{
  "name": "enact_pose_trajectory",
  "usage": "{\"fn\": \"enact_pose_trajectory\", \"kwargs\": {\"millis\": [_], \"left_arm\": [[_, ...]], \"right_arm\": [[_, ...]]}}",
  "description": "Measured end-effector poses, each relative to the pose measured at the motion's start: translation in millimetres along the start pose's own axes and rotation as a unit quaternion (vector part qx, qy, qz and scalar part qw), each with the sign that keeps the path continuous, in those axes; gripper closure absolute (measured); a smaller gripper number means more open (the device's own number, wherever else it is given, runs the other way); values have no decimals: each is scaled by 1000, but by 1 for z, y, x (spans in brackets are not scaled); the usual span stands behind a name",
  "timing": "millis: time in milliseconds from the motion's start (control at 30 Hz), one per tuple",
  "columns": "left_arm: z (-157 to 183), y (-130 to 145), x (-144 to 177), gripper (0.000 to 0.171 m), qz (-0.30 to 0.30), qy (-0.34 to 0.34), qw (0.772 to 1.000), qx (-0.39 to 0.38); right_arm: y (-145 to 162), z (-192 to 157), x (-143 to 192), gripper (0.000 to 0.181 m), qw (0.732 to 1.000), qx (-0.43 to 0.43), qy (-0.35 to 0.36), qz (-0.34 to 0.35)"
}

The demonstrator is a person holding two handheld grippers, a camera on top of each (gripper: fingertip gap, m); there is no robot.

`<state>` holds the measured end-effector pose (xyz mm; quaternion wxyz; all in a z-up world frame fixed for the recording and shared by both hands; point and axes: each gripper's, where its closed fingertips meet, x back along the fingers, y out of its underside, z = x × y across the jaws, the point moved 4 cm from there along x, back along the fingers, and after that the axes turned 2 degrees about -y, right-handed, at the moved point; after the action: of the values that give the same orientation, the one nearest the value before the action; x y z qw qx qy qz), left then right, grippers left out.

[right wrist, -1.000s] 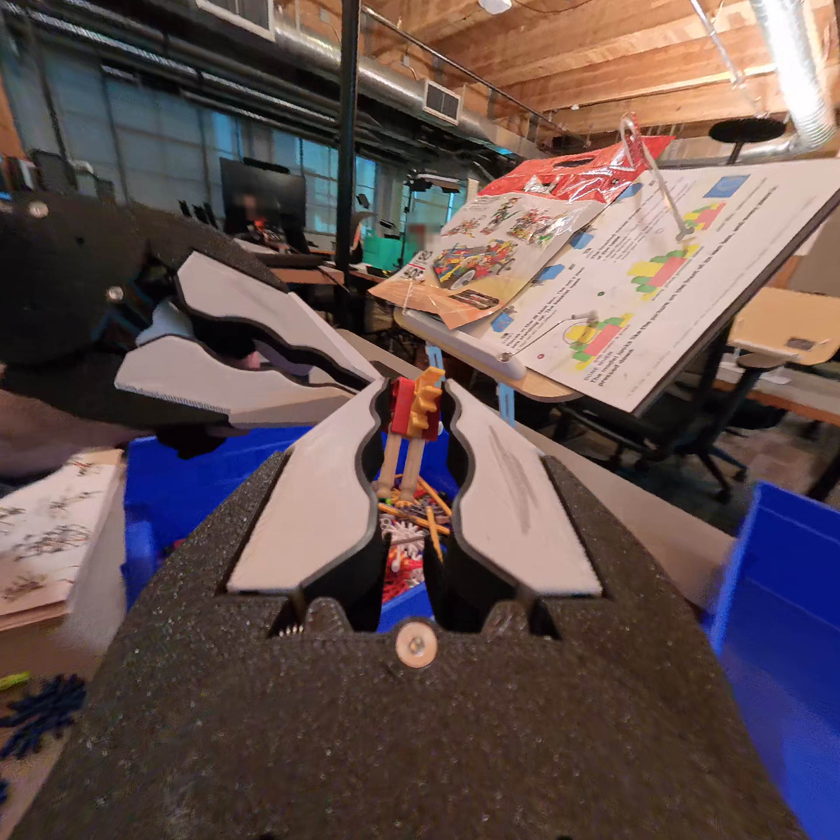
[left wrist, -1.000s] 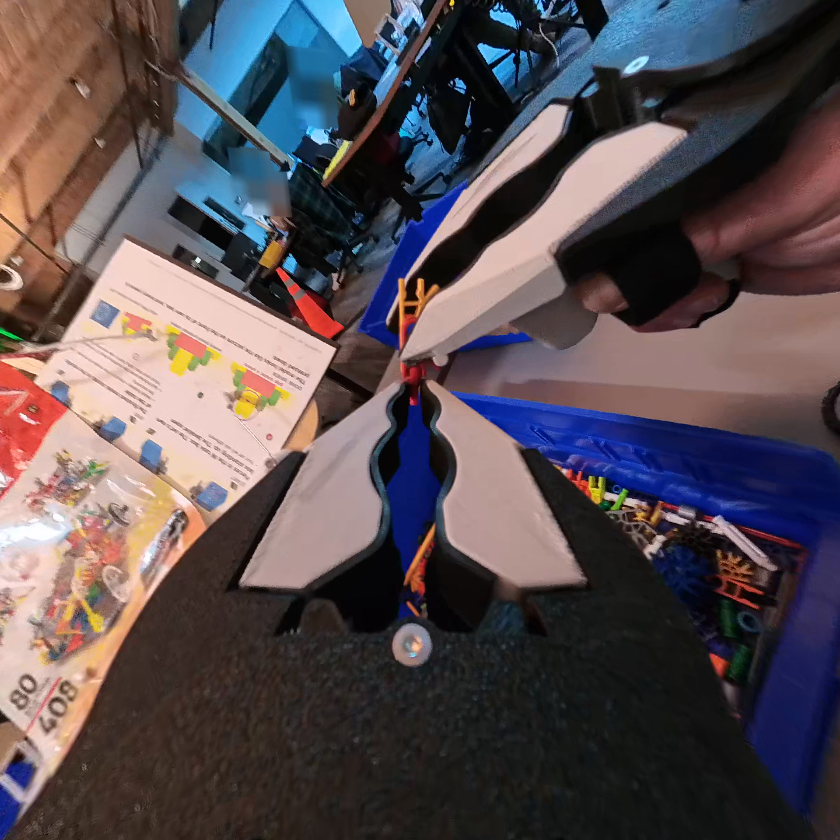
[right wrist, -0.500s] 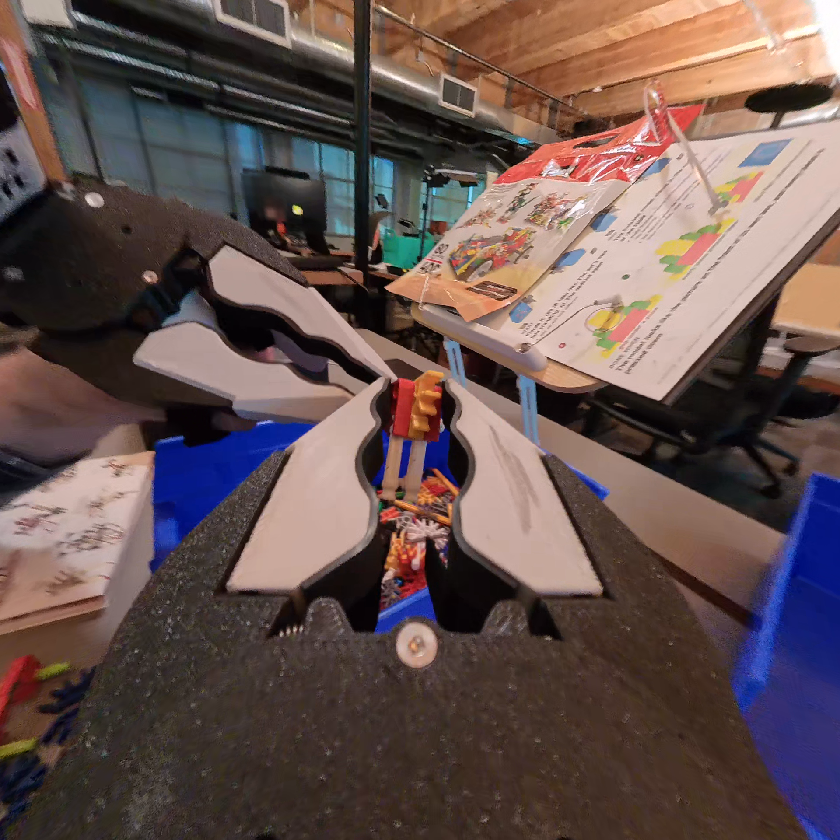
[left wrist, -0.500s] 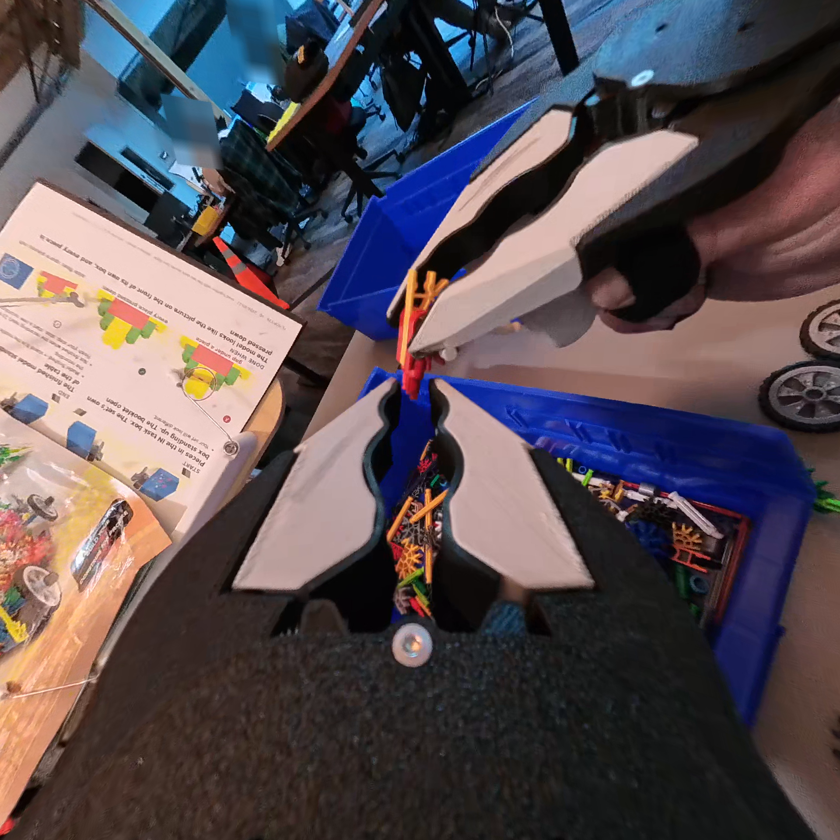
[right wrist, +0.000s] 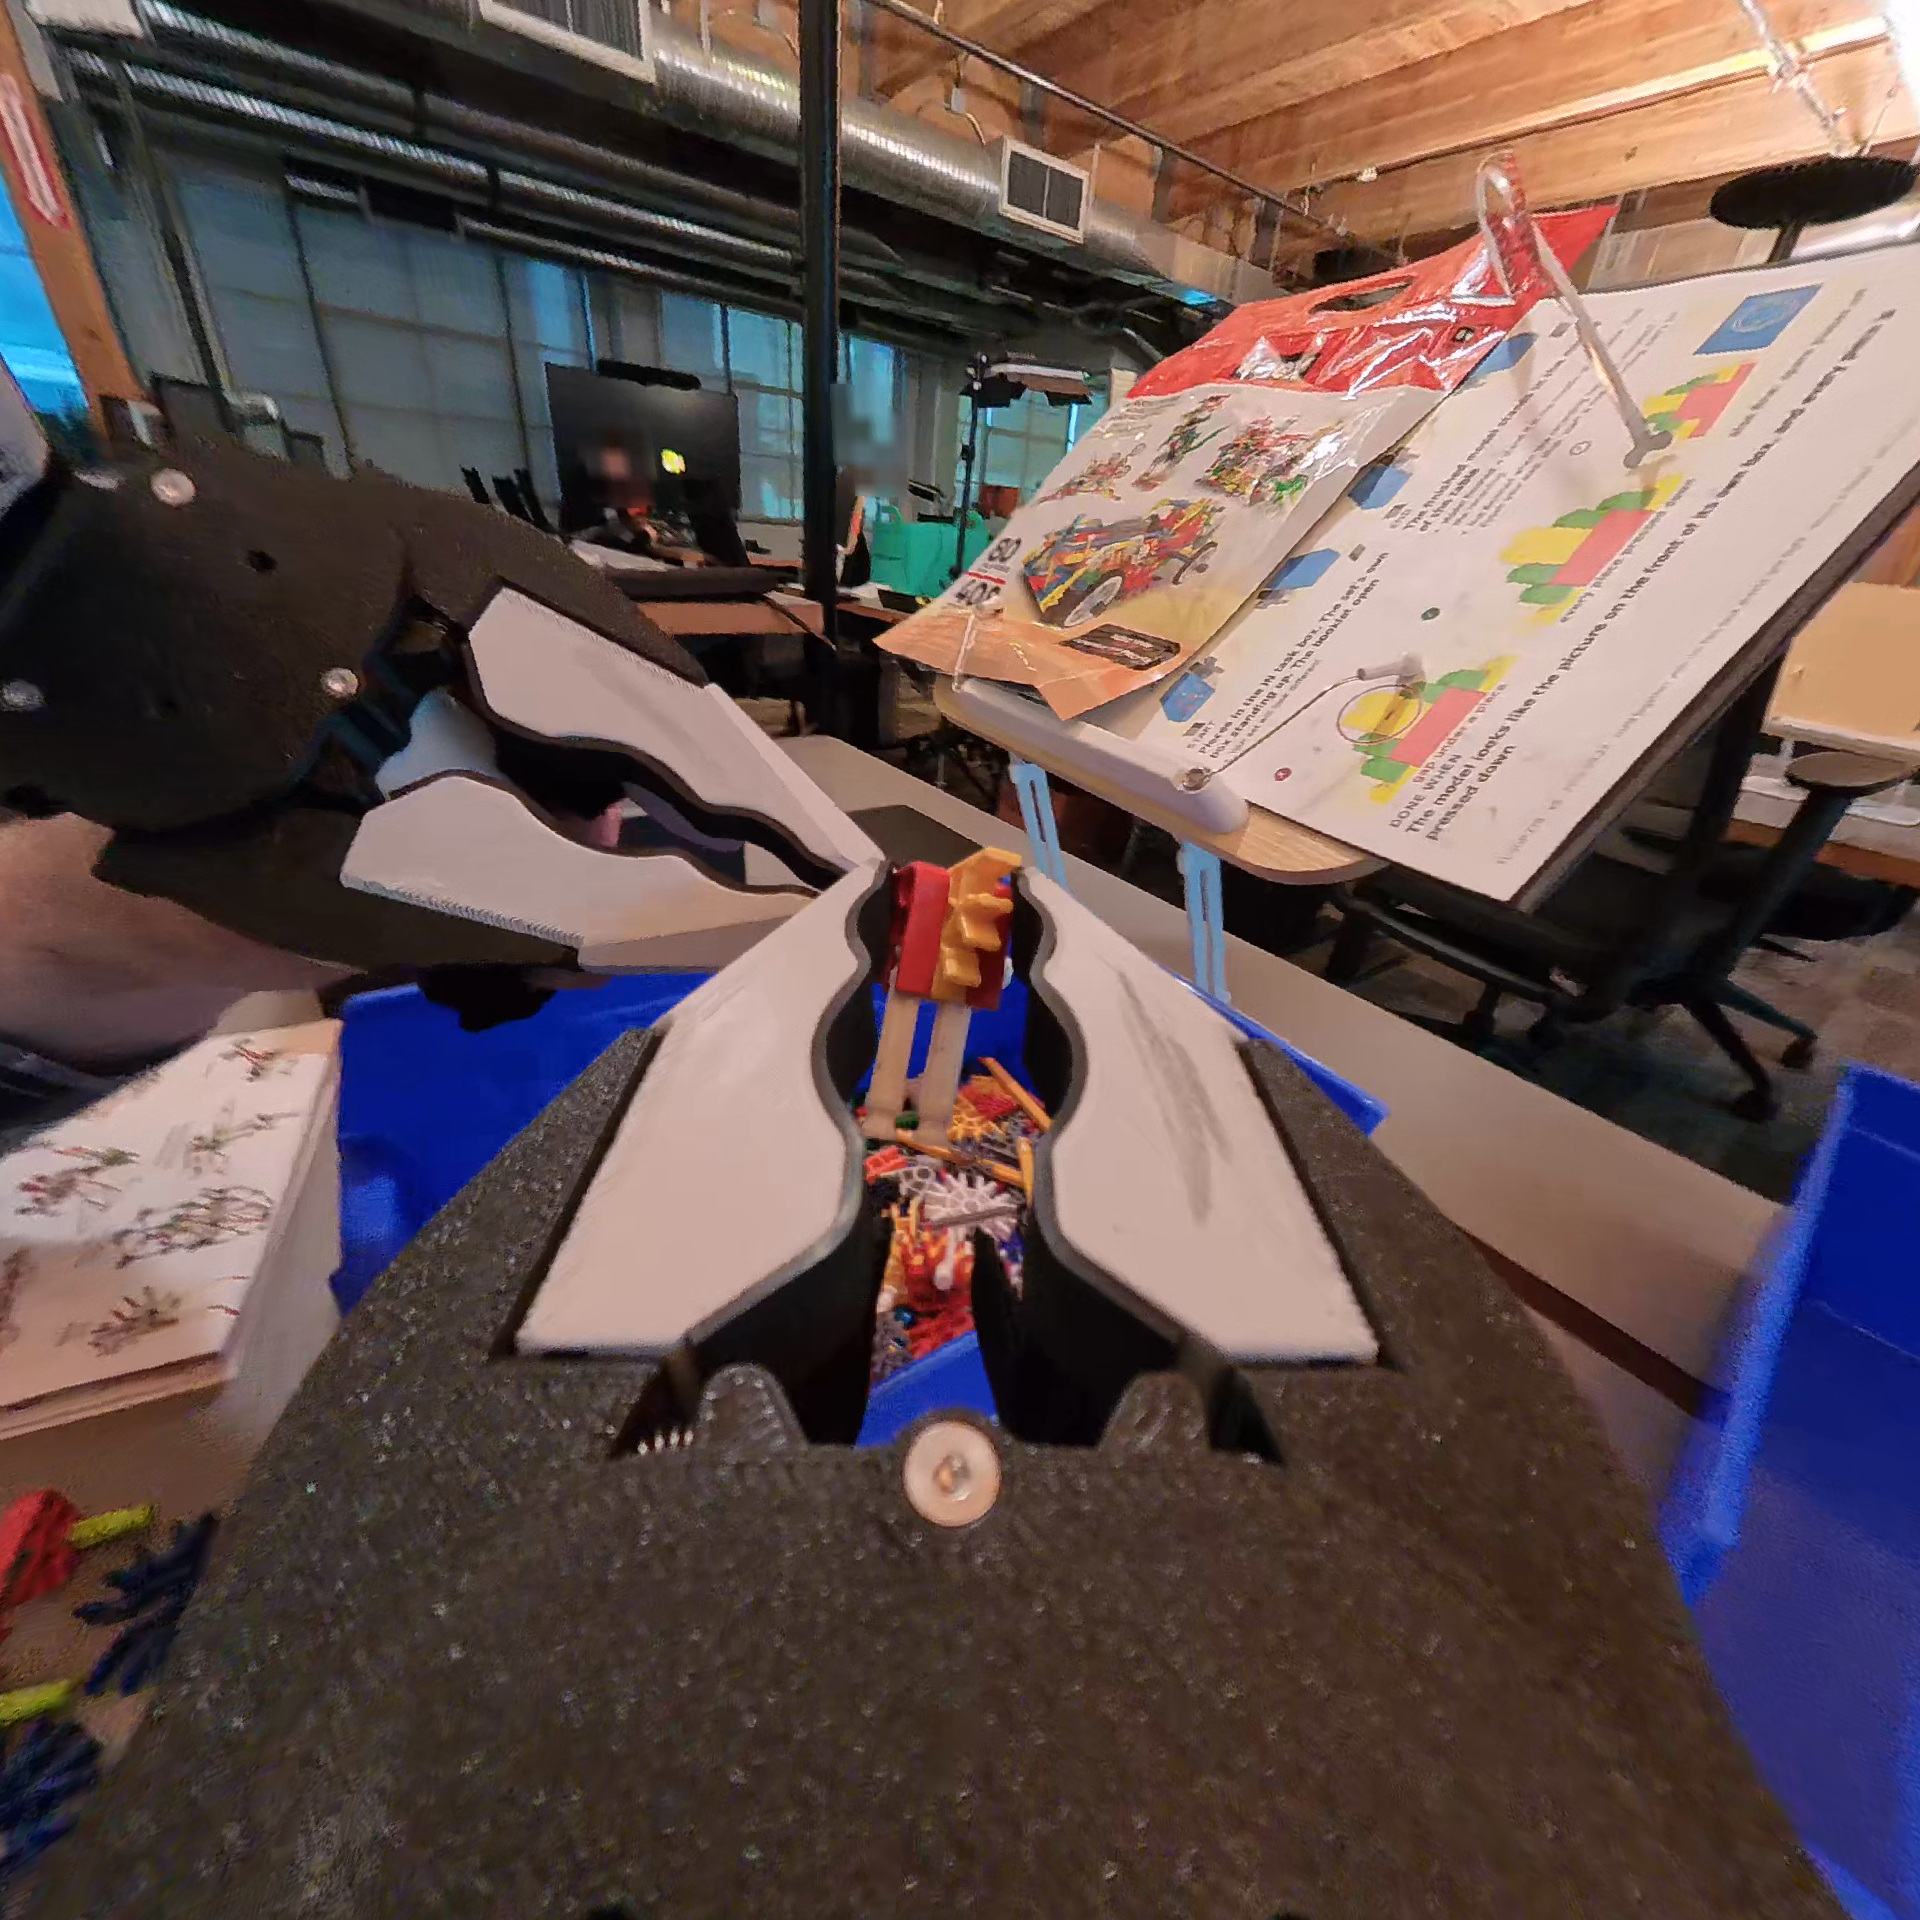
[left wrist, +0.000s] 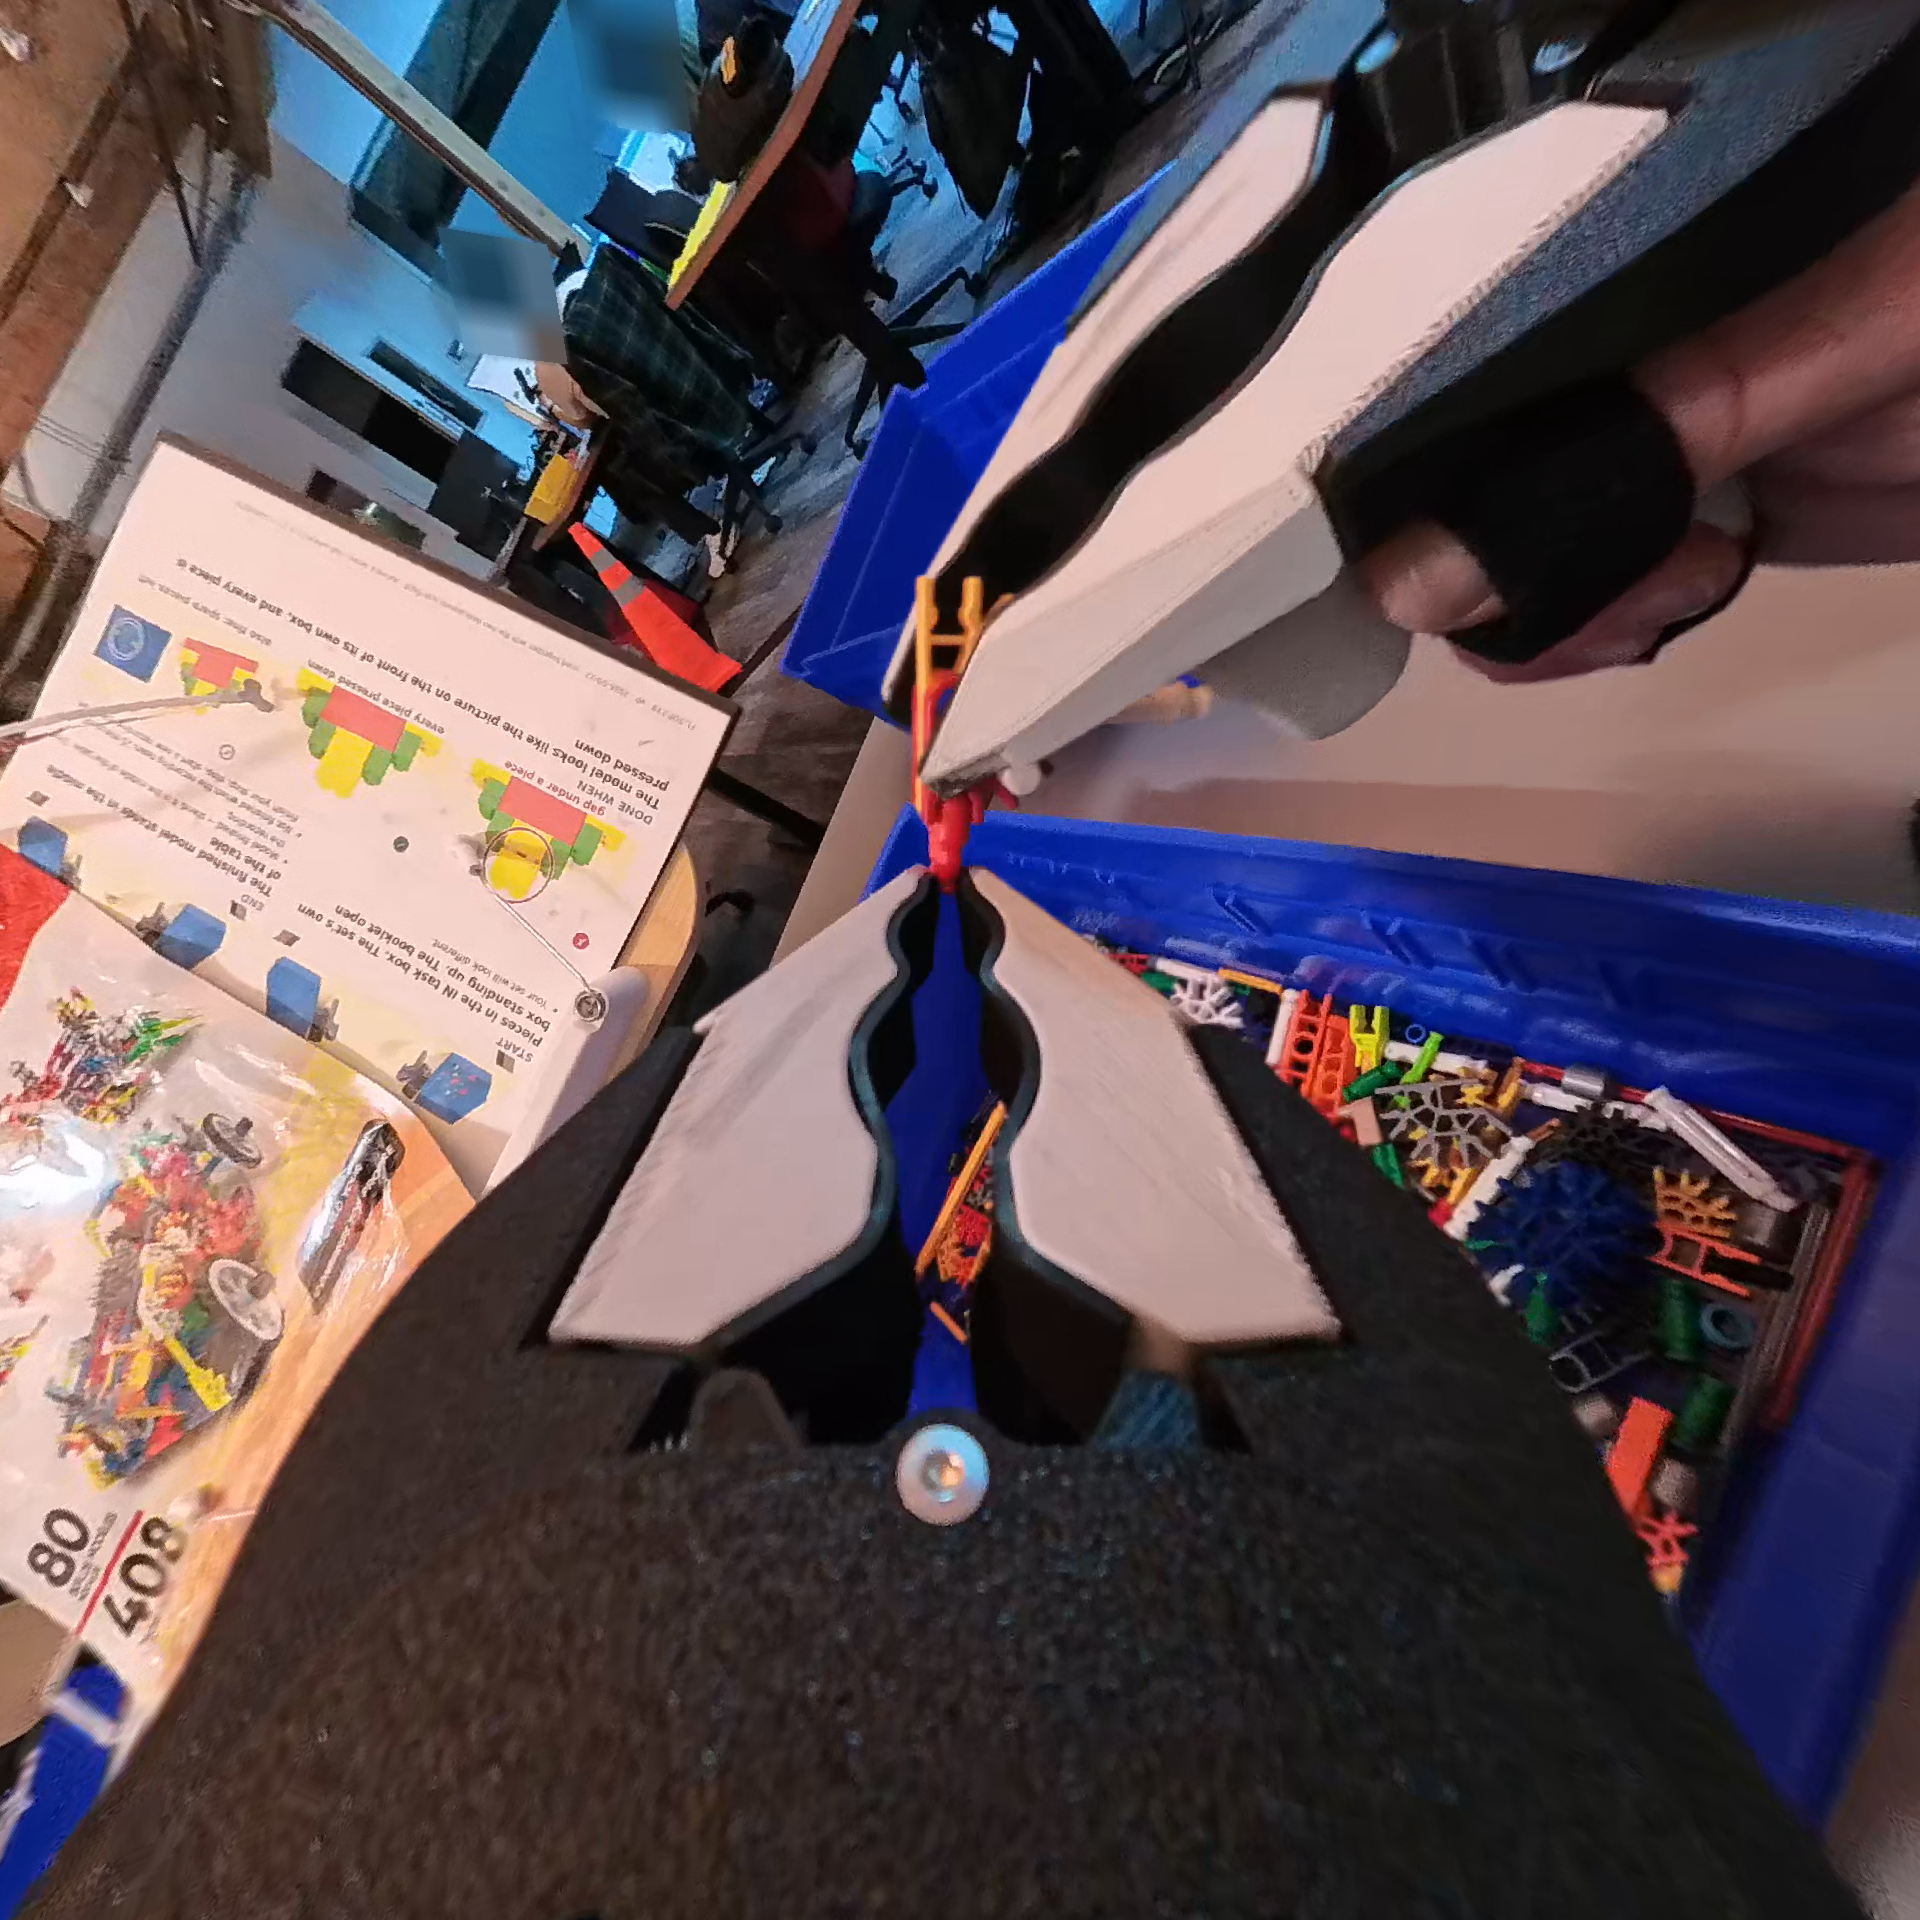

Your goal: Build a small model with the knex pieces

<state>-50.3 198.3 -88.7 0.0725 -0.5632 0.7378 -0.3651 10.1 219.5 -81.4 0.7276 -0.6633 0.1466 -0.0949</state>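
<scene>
— Two claws meet tip to tip, right?
— Yes. The right gripper (right wrist: 948, 914) is closed on a small assembly (right wrist: 943, 940): a red connector and a yellow-orange connector side by side, with two pale rods hanging below them between the fingers.
— And the left gripper (left wrist: 943, 891)?
— Its jaws are drawn narrow, and the tips pinch the bottom of a red piece (left wrist: 945, 831) that sticks out of the right claw. In the right wrist view its tips lie just left of the assembly, touching the right claw's left finger.
— Who holds the right one?
— A hand (left wrist: 1662, 488) in a black fingerless glove, at the far right in the left wrist view.
— What lies under them?
— A blue bin (left wrist: 1455, 935) full of mixed construction pieces (left wrist: 1558, 1195): rods, connectors, a blue spiky wheel. Both claws hang above its left end.
— Farther out?
— A second blue bin (left wrist: 904, 499) beyond, at the table's far edge. To the left in the left wrist view, a tilted instruction board (left wrist: 395, 790) on a stand, with a clear bag (left wrist: 156, 1195) of parts clipped over it. Near left in the right wrist view, a printed booklet (right wrist: 145, 1205) and loose pieces (right wrist: 62, 1569) on the table.
</scene>
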Motion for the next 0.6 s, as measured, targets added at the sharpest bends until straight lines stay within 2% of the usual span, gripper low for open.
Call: {"fn": "enact_pose_trajectory", "kwargs": {"millis": [167, 433, 500, 600], "left_arm": [[3, 4, -3, 171, -32, -8, 999, -25], [5, 11, -4, 171, -69, 10, 997, -21], [4, 9, -3, 171, -57, 21, 998, 6], [0, 3, 2, 169, -28, 33, 998, 40]], "right_arm": [[3, -4, -3, 161, 997, 64, 28, -31], [8, -13, -9, 161, 981, 170, 62, -67], [7, -12, -8, 160, 986, 149, 57, -58], [3, -6, -3, 161, 997, 66, 24, -18]]}}
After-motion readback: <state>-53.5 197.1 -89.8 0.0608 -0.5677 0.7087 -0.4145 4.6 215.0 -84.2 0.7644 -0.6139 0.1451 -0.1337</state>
